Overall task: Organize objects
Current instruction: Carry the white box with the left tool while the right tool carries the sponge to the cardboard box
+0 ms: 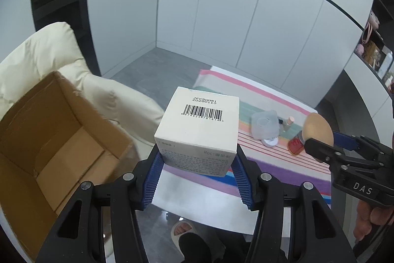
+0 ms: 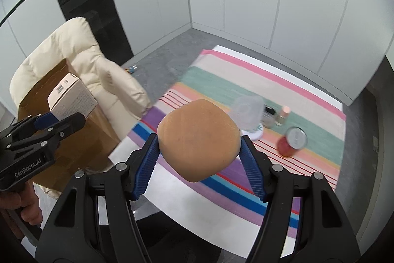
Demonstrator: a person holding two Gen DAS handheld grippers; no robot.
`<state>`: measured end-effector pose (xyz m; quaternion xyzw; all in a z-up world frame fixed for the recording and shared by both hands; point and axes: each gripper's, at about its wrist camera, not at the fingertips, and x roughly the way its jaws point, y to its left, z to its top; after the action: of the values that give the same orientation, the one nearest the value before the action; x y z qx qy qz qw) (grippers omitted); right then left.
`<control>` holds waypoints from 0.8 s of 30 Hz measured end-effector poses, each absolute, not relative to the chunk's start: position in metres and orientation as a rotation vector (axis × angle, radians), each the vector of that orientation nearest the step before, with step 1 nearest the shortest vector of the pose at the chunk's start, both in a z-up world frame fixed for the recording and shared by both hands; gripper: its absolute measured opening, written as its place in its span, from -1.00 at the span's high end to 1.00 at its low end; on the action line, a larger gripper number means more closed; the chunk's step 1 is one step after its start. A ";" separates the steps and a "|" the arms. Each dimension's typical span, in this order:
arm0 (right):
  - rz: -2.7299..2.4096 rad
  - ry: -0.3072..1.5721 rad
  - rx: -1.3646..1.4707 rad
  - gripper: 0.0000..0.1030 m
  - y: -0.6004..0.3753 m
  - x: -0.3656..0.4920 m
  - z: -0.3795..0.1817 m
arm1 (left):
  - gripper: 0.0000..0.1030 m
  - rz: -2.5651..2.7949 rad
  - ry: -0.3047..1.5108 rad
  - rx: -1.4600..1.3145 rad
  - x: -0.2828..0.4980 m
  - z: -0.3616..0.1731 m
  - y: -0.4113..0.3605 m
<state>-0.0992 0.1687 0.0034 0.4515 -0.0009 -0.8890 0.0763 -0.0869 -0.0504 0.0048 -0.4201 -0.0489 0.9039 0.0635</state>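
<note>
A small white carton with a printed barcode (image 1: pixel 197 130) sits clamped in the left gripper (image 1: pixel 198 179), raised beside the open brown cardboard box (image 1: pixel 49 139). The right gripper (image 2: pixel 199 164) grips a tan round sponge puff (image 2: pixel 198 134) above the striped cloth (image 2: pixel 307 90).

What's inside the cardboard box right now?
In the left wrist view the cardboard box is open; its visible floor and walls show only bare cardboard, nothing in it. The near corner falls behind the left gripper, so that part is unseen.

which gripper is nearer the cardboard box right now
Left. The left gripper, holding the white carton, is right beside the cardboard box; the right gripper, holding the tan sponge, hangs over the striped cloth.
</note>
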 end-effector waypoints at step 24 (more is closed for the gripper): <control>-2.449 0.173 1.259 -0.33 0.001 -0.113 -0.009 | -0.09 2.915 -0.317 -1.351 -0.057 -0.006 -0.188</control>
<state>-0.1128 0.0011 -0.0087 0.4480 0.0617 -0.8714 0.1903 -0.0568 -0.1882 -0.0063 -0.4180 -0.0982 0.9021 -0.0436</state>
